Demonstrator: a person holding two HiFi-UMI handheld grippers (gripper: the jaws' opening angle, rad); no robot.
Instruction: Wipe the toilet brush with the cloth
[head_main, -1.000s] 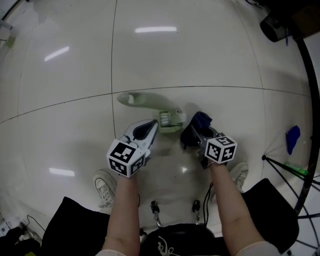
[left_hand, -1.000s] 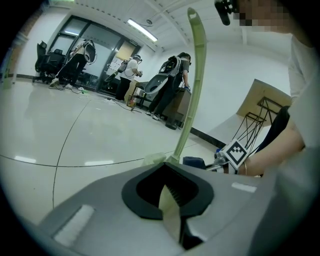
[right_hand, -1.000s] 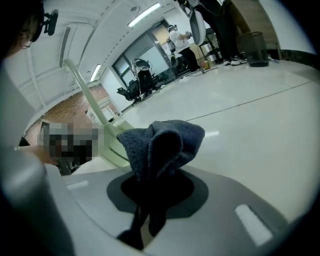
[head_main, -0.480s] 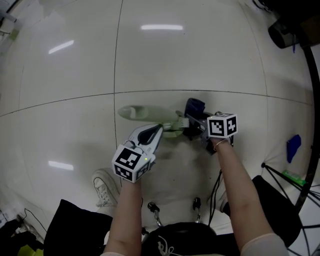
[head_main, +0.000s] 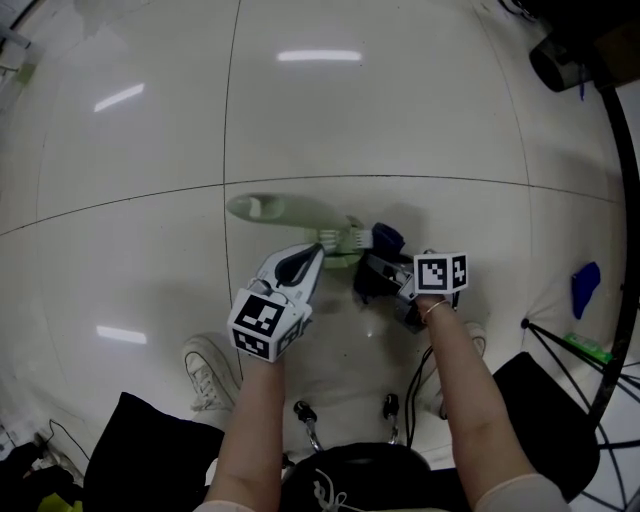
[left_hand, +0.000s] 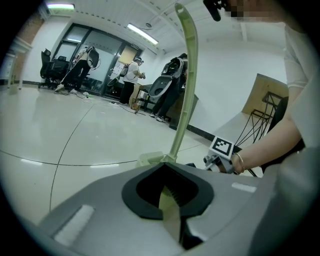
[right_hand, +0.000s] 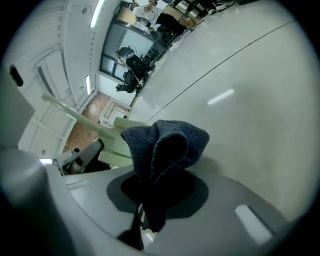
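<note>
We are standing in what is looking like a large open office or test lab rather than a home. A glossy pale tiled floor (head_main: 400, 120) is spreading out under us and mirroring the long strip lights (left_hand: 142, 34) that are glowing in the ceiling. At the far end, glass doors (left_hand: 90, 55) are filling the wall, black office chairs (left_hand: 50, 62) are standing near them, and several people (left_hand: 131, 75) are standing beside dark equipment (left_hand: 165, 85).

The toilet brush (head_main: 290, 208) sits above the floor (head_main: 400, 120), one end between the left gripper (head_main: 315, 258) jaws; the cloth (head_main: 388, 238), in the right gripper (head_main: 380, 272), sits just right of the brush head
</note>
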